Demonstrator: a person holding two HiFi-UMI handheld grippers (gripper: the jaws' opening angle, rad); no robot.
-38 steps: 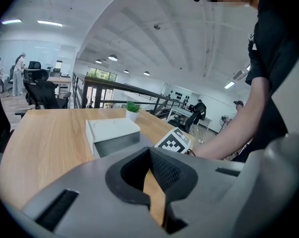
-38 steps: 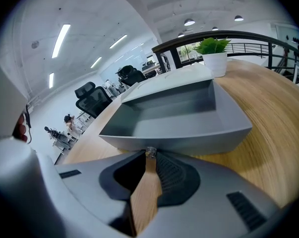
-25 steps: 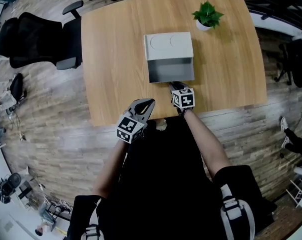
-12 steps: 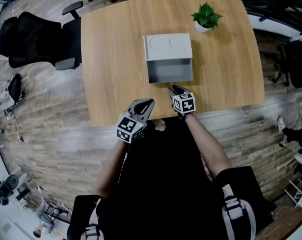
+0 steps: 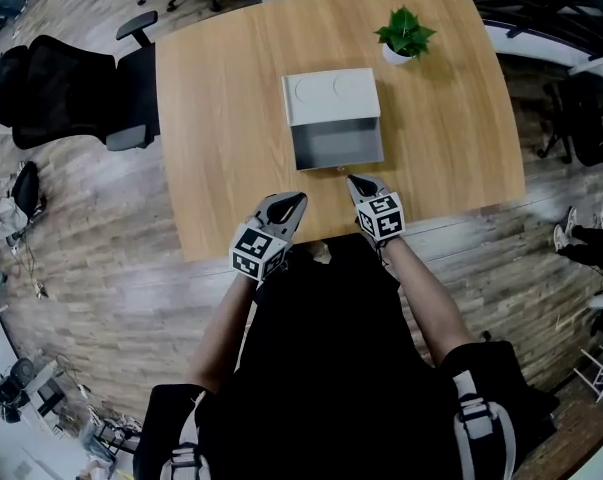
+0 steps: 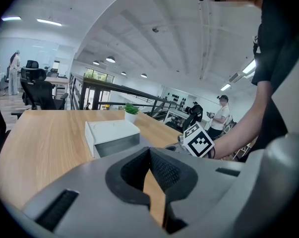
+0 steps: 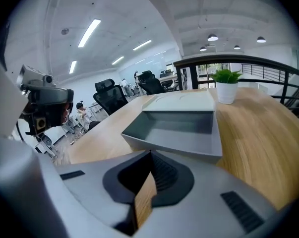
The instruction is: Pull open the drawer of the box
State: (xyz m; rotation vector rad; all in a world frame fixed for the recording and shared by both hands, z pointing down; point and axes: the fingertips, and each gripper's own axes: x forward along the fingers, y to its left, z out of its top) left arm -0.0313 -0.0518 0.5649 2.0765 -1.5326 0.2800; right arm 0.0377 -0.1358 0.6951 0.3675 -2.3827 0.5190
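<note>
**Right gripper [image 5: 354, 181]:** jaws clenched together with nothing between them, tips aimed at the drawer front and standing just clear of it. In the right gripper view the drawer [image 7: 175, 129] lies directly ahead of the jaws, open and empty. The box [image 7: 183, 102] sits beyond it, and a potted plant [image 7: 227, 85] stands further off to the gripper's right.

**Left gripper [image 5: 297, 200]:** likewise clenched and empty, hanging over the near edge of the surface [image 5: 226, 118], beside the right gripper and apart from the drawer.

**Task status (judged):** the drawer appears to be drawn out about as far as the box is deep, so the pull looks complete or nearly so.

**Hazards (judged):**
- A forward drift of the right gripper would bring its closed tips against the drawer front and push the drawer back in.
- A further pull might draw the drawer right out of the box. No view shows a stop.
- Nothing holds the box down. It may be light, in which case a further pull could drag it toward the gripper instead.
- The plant stands well apart and is at little risk.
</note>
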